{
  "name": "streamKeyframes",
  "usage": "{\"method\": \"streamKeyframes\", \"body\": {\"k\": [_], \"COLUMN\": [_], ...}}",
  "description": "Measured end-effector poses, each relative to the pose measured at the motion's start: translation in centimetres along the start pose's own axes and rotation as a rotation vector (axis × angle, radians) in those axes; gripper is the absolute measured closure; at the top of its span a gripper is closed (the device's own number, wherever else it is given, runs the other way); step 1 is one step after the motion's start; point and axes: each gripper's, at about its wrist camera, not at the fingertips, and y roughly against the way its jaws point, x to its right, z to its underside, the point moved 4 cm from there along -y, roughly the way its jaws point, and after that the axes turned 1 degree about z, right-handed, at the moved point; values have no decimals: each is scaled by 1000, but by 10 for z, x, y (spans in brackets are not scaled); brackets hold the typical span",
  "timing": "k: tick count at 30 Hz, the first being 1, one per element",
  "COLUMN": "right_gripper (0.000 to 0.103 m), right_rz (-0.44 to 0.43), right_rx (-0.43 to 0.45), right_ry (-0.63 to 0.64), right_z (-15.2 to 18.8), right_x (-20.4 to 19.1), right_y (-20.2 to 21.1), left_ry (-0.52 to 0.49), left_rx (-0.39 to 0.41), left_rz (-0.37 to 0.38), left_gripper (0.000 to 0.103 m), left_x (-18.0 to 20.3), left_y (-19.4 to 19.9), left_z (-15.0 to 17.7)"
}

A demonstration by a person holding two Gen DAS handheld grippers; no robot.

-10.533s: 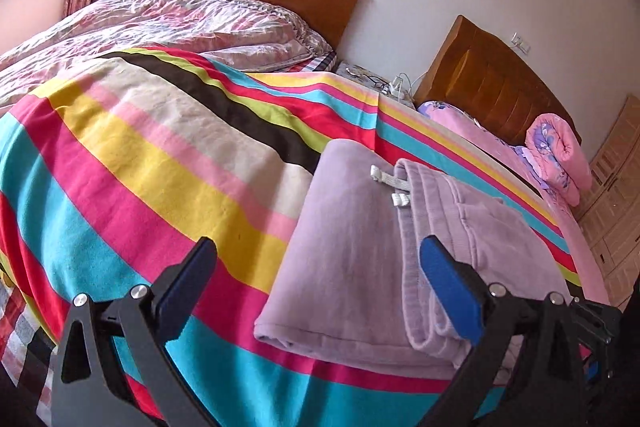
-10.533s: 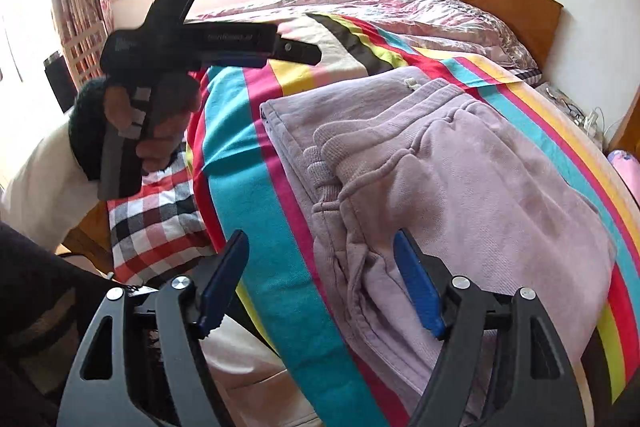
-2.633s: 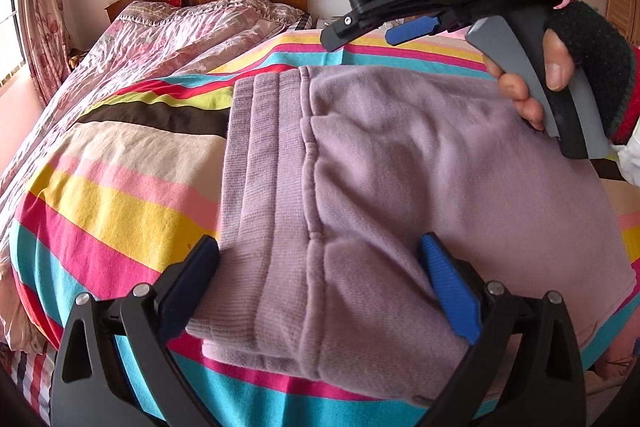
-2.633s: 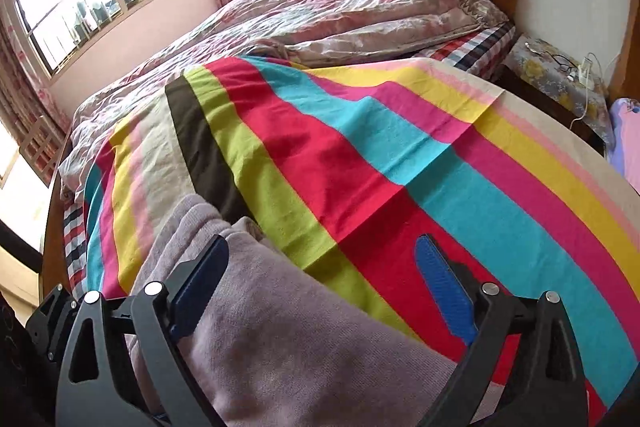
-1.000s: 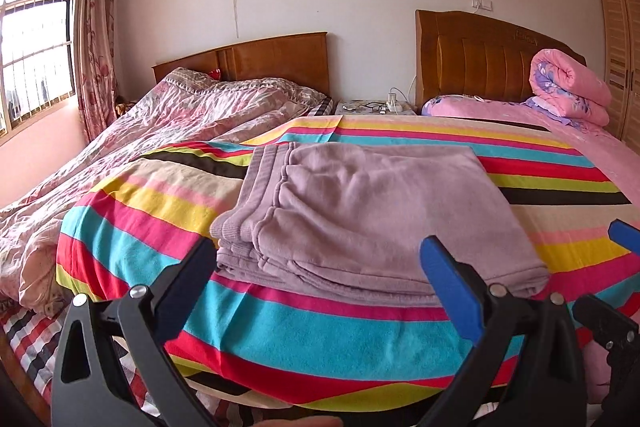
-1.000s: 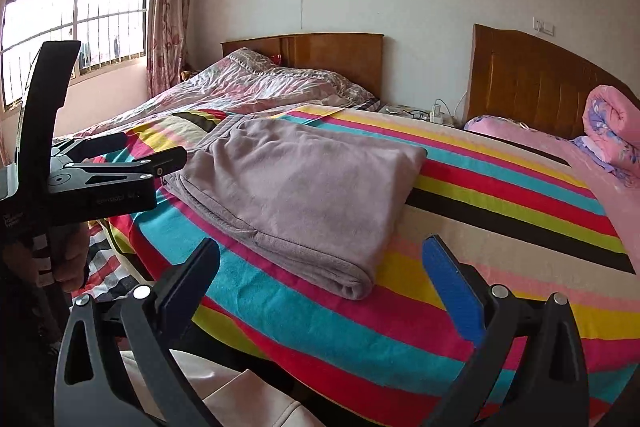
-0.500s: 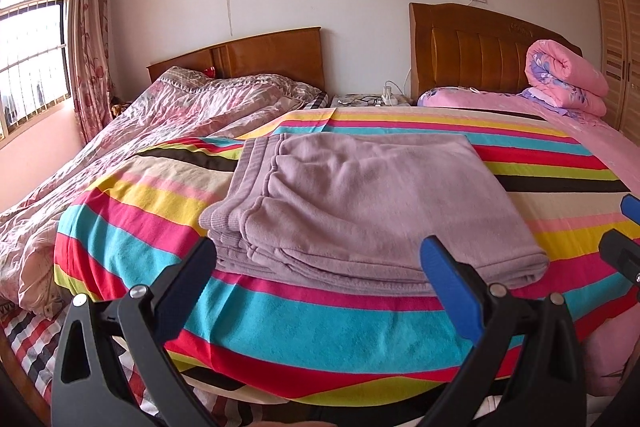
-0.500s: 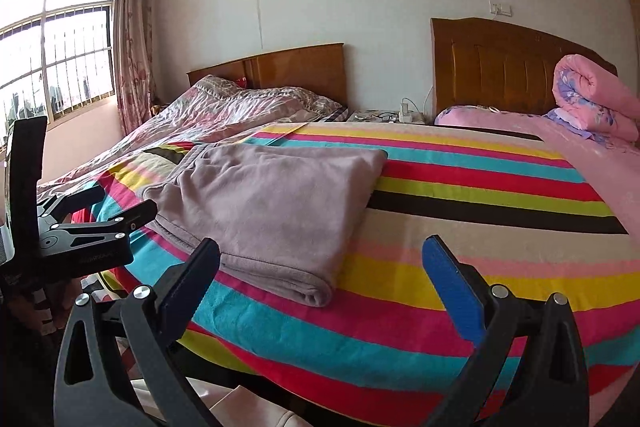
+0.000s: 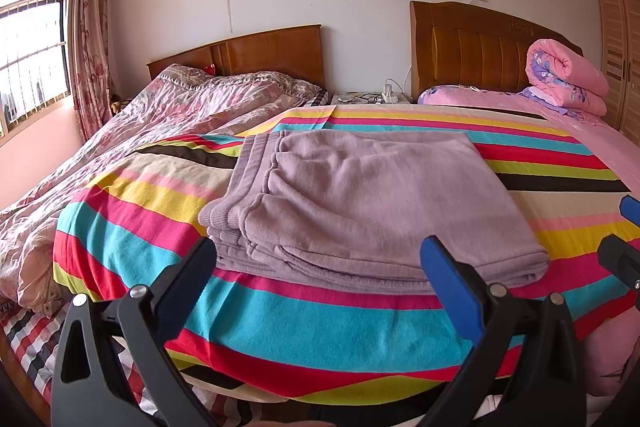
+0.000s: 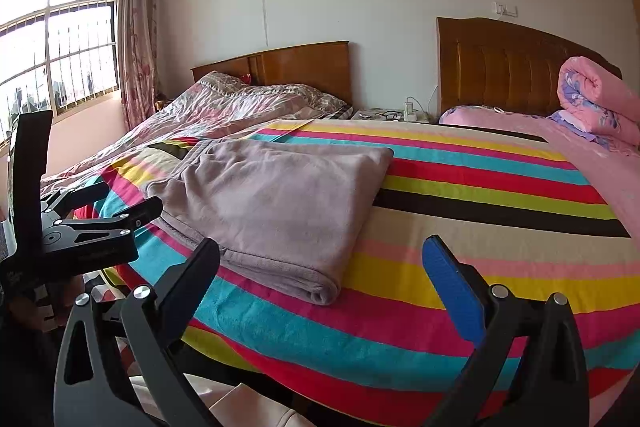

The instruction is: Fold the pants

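Note:
The lilac pants (image 9: pixel 360 203) lie folded into a flat rectangle on the striped blanket (image 9: pixel 132 219), waistband to the left. In the right wrist view the same pants (image 10: pixel 272 203) sit left of centre. My left gripper (image 9: pixel 320 267) hangs open in front of the bed's near edge, clear of the cloth, with nothing between its fingers. My right gripper (image 10: pixel 324 263) is open too, drawn back from the bed and empty. The left gripper's body (image 10: pixel 72 239) shows at the left edge of the right wrist view, and a blue tip of the right gripper's fingers (image 9: pixel 630 207) shows at the right edge of the left wrist view.
A crumpled pink quilt (image 9: pixel 168 119) covers the left bed below a wooden headboard (image 9: pixel 256 55). A rolled pink duvet (image 9: pixel 564 79) rests against the right headboard (image 9: pixel 476 47). A nightstand with chargers (image 9: pixel 372 98) stands between them. A window (image 10: pixel 56 39) and curtain are at left.
Both grippers have pulled a little further back from the bed and levelled out. The folded pants have not moved.

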Motion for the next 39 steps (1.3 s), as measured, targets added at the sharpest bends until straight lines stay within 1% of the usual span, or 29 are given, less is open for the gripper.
{"method": "streamKeyframes", "body": {"k": [39], "right_gripper": [5], "right_rz": [-7], "right_rx": [-9], "right_ry": [5], "right_z": [1], "right_x": [-2], "right_y": [-3], "left_ry": [6], "left_rx": [1], "left_rz": [-4], "left_gripper": [1], "left_x": [-2], "left_y": [1], "left_z": [2]}}
